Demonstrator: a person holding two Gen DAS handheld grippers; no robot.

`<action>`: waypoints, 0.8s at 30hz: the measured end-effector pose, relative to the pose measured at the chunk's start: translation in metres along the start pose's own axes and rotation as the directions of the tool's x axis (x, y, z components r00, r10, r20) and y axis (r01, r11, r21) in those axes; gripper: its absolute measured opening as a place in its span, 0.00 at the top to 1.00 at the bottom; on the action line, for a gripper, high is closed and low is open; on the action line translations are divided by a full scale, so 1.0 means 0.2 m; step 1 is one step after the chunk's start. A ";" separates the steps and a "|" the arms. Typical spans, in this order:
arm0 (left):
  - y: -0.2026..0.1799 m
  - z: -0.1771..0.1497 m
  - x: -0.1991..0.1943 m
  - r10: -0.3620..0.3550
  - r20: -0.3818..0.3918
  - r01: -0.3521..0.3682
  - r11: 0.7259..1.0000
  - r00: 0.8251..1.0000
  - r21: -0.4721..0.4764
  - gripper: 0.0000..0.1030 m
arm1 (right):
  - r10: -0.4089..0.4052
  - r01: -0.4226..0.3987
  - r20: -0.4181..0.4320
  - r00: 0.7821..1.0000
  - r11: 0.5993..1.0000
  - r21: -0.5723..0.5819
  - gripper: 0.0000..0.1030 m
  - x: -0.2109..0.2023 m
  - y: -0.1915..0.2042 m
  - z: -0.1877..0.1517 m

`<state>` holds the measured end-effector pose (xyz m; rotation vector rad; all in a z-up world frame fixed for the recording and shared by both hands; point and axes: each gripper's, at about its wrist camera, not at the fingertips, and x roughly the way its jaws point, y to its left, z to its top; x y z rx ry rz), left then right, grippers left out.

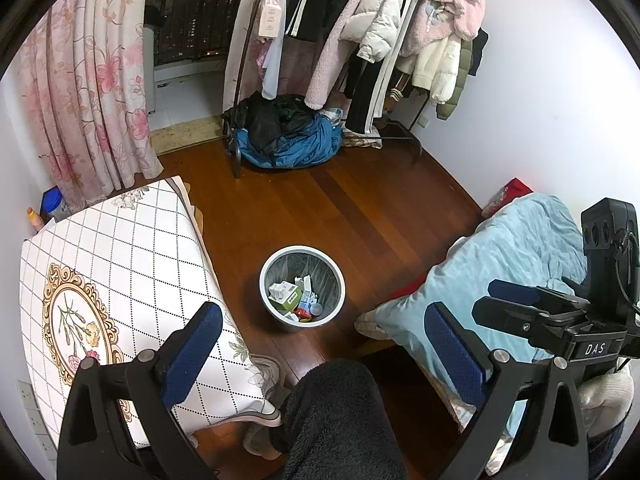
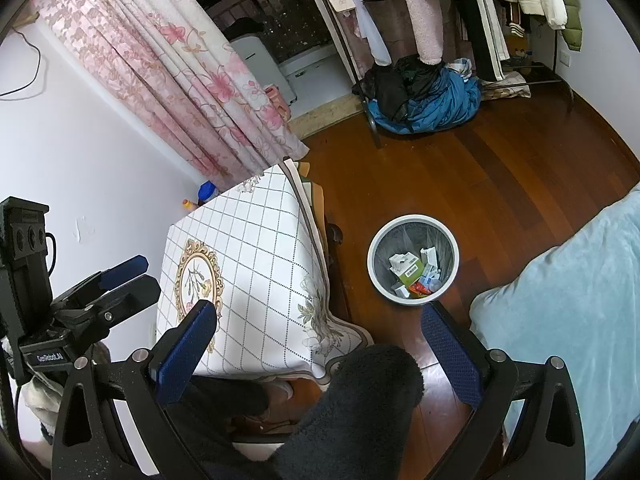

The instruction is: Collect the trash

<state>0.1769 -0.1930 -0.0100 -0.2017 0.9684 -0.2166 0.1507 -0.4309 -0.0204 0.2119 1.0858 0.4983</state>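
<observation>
A round white trash bin (image 1: pixel 267 285) (image 2: pixel 373 267) with a grey liner stands on the wooden floor between the table and the bed. Inside it lie a green-and-white carton (image 1: pixel 289 295) (image 2: pixel 410 268), crumpled white paper and small red and blue scraps. My left gripper (image 1: pixel 324 332) is open and empty, held well above and short of the bin. My right gripper (image 2: pixel 318 326) is open too, with nothing between its blue pads; it also shows at the right edge of the left wrist view (image 1: pixel 516 304). The left gripper appears at the left of the right wrist view (image 2: pixel 128 276).
A table under a white checked cloth (image 1: pixel 120 264) (image 2: pixel 248 264) stands left of the bin. A pale blue blanket (image 1: pixel 512 264) (image 2: pixel 560 312) covers the bed on the right. A person's dark fleece-clad knee (image 1: pixel 340 416) (image 2: pixel 360 400) is below. A clothes rack (image 1: pixel 360 40) with a blue bundle (image 1: pixel 292 144) stands behind.
</observation>
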 end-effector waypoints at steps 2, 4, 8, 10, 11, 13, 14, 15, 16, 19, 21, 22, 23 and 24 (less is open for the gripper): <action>0.00 0.00 0.00 -0.001 0.000 0.001 1.000 1.000 0.000 0.00 | -0.001 0.001 0.001 1.000 1.000 0.000 0.00 0.00 0.00 0.00; 0.00 0.00 0.00 0.000 0.001 0.000 1.000 1.000 0.001 0.00 | 0.000 0.000 0.000 1.000 1.000 0.001 0.00 0.00 0.00 0.00; 0.00 0.00 0.00 0.001 0.000 -0.001 1.000 1.000 -0.001 0.00 | -0.002 0.002 0.000 1.000 1.000 0.003 0.00 0.00 0.01 0.00; 0.00 0.00 0.00 0.001 0.001 -0.001 1.000 1.000 -0.001 0.00 | -0.001 0.001 0.000 1.000 1.000 0.001 0.00 0.00 0.01 0.00; 0.00 0.00 0.00 0.002 0.000 -0.002 1.000 1.000 0.000 0.00 | -0.001 0.001 0.000 1.000 1.000 0.002 0.00 0.00 0.01 0.00; 0.00 0.00 0.00 0.000 0.001 0.000 1.000 1.000 -0.002 0.00 | -0.002 0.002 0.001 1.000 1.000 0.002 0.00 0.00 0.01 0.00; 0.00 0.00 0.00 0.001 0.001 -0.001 1.000 1.000 -0.001 0.00 | -0.002 0.002 0.002 1.000 1.000 0.002 0.00 0.00 0.01 0.00; 0.00 0.00 0.00 0.000 0.000 0.000 1.000 1.000 -0.001 0.00 | -0.001 0.001 0.000 1.000 1.000 0.002 0.00 0.00 0.01 0.00; 0.00 0.00 0.00 0.001 0.000 -0.001 1.000 1.000 -0.003 0.00 | -0.002 0.002 0.000 1.000 1.000 0.001 0.00 0.00 0.01 0.00; 0.00 0.00 0.00 0.001 0.001 -0.001 1.000 1.000 -0.002 0.00 | -0.002 0.002 0.000 1.000 1.000 0.002 0.00 0.00 0.01 0.00; -0.01 0.00 0.00 0.003 0.005 -0.003 1.000 1.000 -0.002 0.00 | -0.003 0.003 0.000 1.000 1.000 0.003 0.00 0.00 0.01 0.00; -0.01 0.00 0.00 0.001 0.005 -0.001 1.000 1.000 -0.003 0.00 | -0.002 0.002 0.000 1.000 1.000 0.004 0.00 0.00 0.01 0.00; -0.02 0.00 0.00 -0.001 0.004 0.001 1.000 1.000 -0.004 0.00 | -0.003 0.003 0.000 1.000 1.000 0.004 0.00 0.00 0.01 0.00; -0.02 0.00 0.00 -0.003 0.003 0.003 1.000 1.000 -0.007 0.00 | -0.003 0.003 0.000 1.000 1.000 0.003 0.00 0.01 0.01 0.00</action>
